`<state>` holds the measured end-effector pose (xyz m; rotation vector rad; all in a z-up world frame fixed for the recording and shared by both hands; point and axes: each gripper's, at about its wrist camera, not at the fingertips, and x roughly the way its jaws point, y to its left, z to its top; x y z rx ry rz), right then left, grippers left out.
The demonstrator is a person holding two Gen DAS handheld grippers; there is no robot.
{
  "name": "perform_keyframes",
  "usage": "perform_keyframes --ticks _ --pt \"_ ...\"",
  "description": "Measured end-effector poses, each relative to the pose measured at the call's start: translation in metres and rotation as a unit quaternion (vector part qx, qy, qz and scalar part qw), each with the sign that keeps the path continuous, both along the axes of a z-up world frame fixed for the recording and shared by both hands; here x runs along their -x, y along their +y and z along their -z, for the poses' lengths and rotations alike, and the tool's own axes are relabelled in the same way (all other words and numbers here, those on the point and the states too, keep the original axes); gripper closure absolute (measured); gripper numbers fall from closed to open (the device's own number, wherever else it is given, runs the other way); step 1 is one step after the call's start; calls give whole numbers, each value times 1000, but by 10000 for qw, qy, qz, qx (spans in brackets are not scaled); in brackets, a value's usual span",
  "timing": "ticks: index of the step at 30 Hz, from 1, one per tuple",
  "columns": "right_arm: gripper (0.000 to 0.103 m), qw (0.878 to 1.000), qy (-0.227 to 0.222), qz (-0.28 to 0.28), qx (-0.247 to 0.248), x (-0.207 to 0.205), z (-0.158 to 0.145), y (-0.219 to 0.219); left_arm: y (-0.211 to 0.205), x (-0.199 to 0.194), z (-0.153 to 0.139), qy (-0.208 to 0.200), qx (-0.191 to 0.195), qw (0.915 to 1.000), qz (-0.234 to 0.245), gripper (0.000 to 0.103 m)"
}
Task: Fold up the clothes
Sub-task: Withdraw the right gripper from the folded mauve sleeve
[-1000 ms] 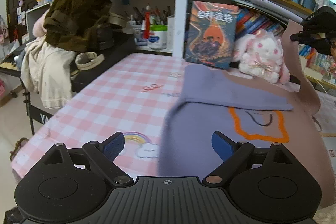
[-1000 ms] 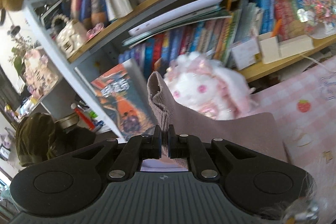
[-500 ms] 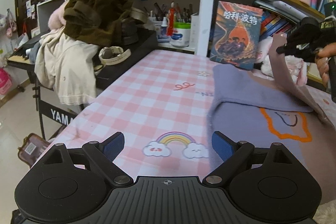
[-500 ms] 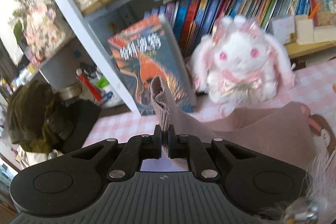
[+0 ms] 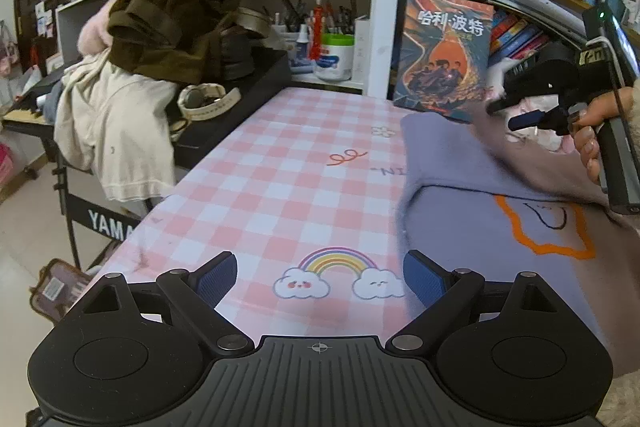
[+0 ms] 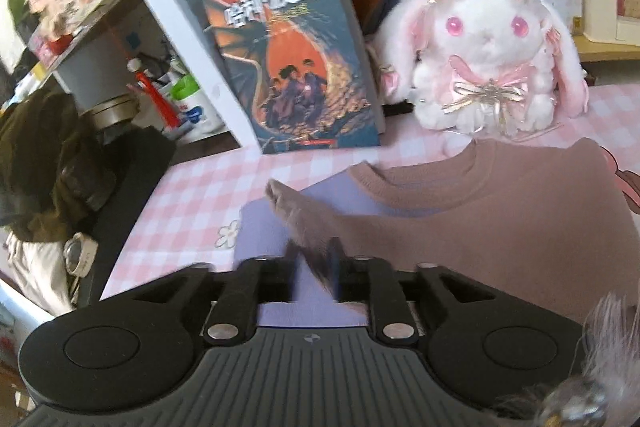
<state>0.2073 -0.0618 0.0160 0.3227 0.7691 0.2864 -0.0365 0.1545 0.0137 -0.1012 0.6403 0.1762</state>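
Two grippers: your right gripper (image 6: 314,269) is opening its fingers around the sweater (image 6: 500,227) sleeve; your left gripper (image 5: 320,277) hovers above the checked surface (image 5: 280,187), fingers spread.

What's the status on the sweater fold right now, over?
Left gripper open, empty, over the tablecloth. Right gripper opening, sleeve slack between jaws, folded across sweater. Nothing in the way.

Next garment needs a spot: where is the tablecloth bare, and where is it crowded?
Bare checked tablecloth runs left of the sweater, from the rainbow print back toward the leaning book. Crowded: the clothes pile and headphones left; book and plush rabbit behind the sweater.
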Motion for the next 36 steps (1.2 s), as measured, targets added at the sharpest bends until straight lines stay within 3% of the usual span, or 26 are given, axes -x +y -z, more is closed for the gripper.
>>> perform_keyframes --ticks 1,4,9,16,21,25,30,36 --pt "64 10000 -79 -54 18 4 -3 1 -2 -2 0 -10 6 10000 49 10" --pt "63 9996 -229 -181 67 16 -13 -2 -7 -7 0 -32 17 9998 207 10" --pt "59 9998 -180 -38 80 45 -16 -32 -15 -18 2 -22 127 9990 417 10" --pt "58 9960 199 700 513 112 5 -101 -28 -32 11 156 359 9969 677 10" --pt "58 9832 308 1467 1040 170 21 -142 -38 -40 23 502 486 9956 617 10" --pt "55 9749 466 1753 1287 206 33 -162 -41 -39 26 604 588 9952 504 10" --pt "51 9761 704 1780 1025 231 45 -171 -47 -37 30 665 643 9952 326 10" --pt "48 9808 693 1600 873 243 46 -179 -54 -29 27 752 518 9958 111 10"
